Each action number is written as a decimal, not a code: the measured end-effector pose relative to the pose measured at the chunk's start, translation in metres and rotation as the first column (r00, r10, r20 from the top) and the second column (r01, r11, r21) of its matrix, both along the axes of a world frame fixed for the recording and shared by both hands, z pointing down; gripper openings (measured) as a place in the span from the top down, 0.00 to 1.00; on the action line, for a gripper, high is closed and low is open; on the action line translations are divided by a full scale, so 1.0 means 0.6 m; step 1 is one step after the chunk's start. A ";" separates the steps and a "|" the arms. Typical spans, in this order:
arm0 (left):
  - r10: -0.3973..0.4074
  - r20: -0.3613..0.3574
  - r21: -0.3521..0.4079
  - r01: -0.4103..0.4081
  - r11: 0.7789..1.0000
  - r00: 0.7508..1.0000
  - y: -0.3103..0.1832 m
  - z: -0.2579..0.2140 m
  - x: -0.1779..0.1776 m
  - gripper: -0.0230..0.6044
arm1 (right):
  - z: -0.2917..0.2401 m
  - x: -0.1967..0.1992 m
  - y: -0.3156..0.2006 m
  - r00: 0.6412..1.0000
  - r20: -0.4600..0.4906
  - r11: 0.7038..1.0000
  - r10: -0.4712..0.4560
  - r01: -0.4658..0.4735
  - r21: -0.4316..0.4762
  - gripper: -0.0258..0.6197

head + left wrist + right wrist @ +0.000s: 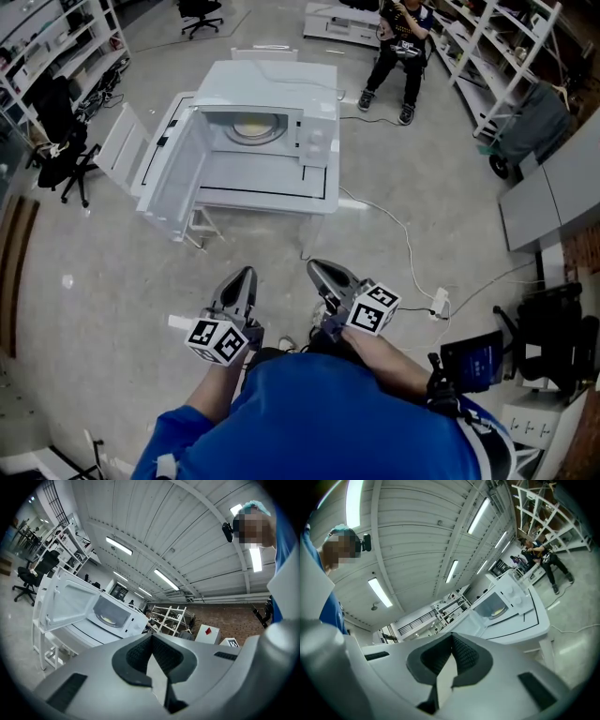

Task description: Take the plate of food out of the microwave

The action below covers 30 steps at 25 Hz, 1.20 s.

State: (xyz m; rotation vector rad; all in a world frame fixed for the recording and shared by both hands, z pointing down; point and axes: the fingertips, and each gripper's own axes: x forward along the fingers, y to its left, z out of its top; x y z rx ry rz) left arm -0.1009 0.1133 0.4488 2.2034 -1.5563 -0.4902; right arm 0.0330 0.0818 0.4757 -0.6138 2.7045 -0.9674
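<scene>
A white microwave (267, 117) stands on a white table (262, 183), its door (173, 173) swung wide open to the left. Inside it rests a plate of yellowish food (254, 127). Both grippers are held low near my body, well short of the table. My left gripper (242, 275) and right gripper (317, 268) are shut with nothing between their jaws. The left gripper view shows the left gripper (151, 637) with the microwave (115, 616) and the plate (108, 619) beyond it. The right gripper view shows the right gripper (451, 637) with the microwave (499, 603) and the plate (499, 613) beyond it.
A person (401, 42) sits on a chair behind the table. Shelving (487, 47) runs along the right, office chairs (61, 141) stand at the left. A white cable leads across the concrete floor to a power strip (439, 302) at my right.
</scene>
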 end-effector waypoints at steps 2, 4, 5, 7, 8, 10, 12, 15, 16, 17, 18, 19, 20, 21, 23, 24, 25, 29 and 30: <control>0.004 0.005 0.002 -0.004 1.000 1.000 -0.019 0.001 0.000 0.95 | 0.002 0.000 -0.021 1.000 0.006 1.000 0.008 -0.008 0.002 0.97; 0.003 0.007 0.000 -0.003 1.000 1.000 -0.042 0.001 0.000 0.95 | 0.002 0.000 -0.044 1.000 0.006 1.000 0.010 -0.010 0.005 0.97; 0.002 0.006 -0.002 -0.002 1.000 1.000 -0.053 0.001 0.000 0.95 | 0.002 0.001 -0.055 1.000 0.001 1.000 0.009 -0.009 0.007 0.97; 0.003 0.009 -0.003 -0.003 1.000 1.000 -0.076 -0.001 0.004 0.95 | 0.001 0.003 -0.079 1.000 -0.002 1.000 0.006 -0.006 0.010 0.97; 0.002 0.012 -0.003 -0.002 1.000 1.000 -0.088 -0.002 0.005 0.95 | -0.001 0.003 -0.091 1.000 0.009 1.000 0.005 -0.005 0.007 0.97; -0.006 0.015 -0.005 0.006 1.000 1.000 -0.113 -0.002 0.005 0.95 | -0.002 0.003 -0.116 1.000 0.024 1.000 0.002 -0.002 0.003 0.97; -0.016 0.015 -0.011 0.016 1.000 1.000 -0.142 -0.004 0.005 0.95 | -0.002 0.004 -0.144 1.000 0.021 1.000 -0.005 0.005 0.006 0.97; -0.022 0.017 -0.012 0.022 1.000 1.000 -0.183 -0.004 0.008 0.95 | -0.001 0.005 -0.184 1.000 0.026 1.000 -0.016 0.016 0.006 0.97; -0.024 0.016 -0.010 0.024 1.000 1.000 -0.195 -0.004 0.009 0.95 | -0.002 0.005 -0.196 0.999 0.029 1.000 -0.018 0.018 0.005 0.97; -0.027 0.015 -0.007 0.027 1.000 1.000 -0.209 -0.006 0.009 0.95 | -0.004 0.004 -0.209 0.999 0.030 1.000 -0.021 0.021 0.006 0.97; -0.029 0.013 -0.003 0.029 1.000 0.999 -0.223 -0.007 0.008 0.95 | -0.006 0.003 -0.222 0.999 0.029 1.000 -0.024 0.024 0.009 0.97; -0.031 0.012 0.001 0.031 1.000 0.999 -0.237 -0.008 0.008 0.95 | -0.007 0.002 -0.235 0.999 0.026 1.000 -0.027 0.027 0.012 0.97; -0.032 0.010 0.005 0.032 0.999 0.999 -0.251 -0.008 0.008 0.95 | -0.008 0.001 -0.248 0.999 0.020 0.999 -0.030 0.030 0.015 0.97; -0.034 0.008 0.007 0.034 0.999 0.999 -0.264 -0.009 0.008 0.95 | -0.008 0.001 -0.261 0.999 0.017 0.999 -0.033 0.033 0.016 0.97; -0.037 0.005 0.004 0.037 0.999 0.999 -0.284 -0.009 0.011 0.95 | -0.007 0.001 -0.280 0.999 0.023 0.999 -0.038 0.038 0.013 0.97; -0.038 0.005 0.002 0.038 0.999 0.999 -0.292 -0.010 0.012 0.95 | -0.007 0.001 -0.288 0.999 0.021 0.999 -0.041 0.041 0.010 0.97; -0.040 0.005 0.000 0.040 0.999 0.999 -0.299 -0.011 0.013 0.95 | -0.008 0.002 -0.295 0.999 0.014 0.999 -0.044 0.044 0.009 0.97; -0.055 0.006 -0.006 0.055 0.998 0.998 -0.329 -0.009 0.013 0.95 | -0.009 0.002 -0.322 0.998 0.006 0.998 -0.060 0.060 0.006 0.97; -0.058 0.006 -0.006 0.058 0.998 0.998 -0.336 -0.008 0.013 0.95 | -0.008 0.002 -0.329 0.998 0.008 0.998 -0.064 0.064 0.006 0.97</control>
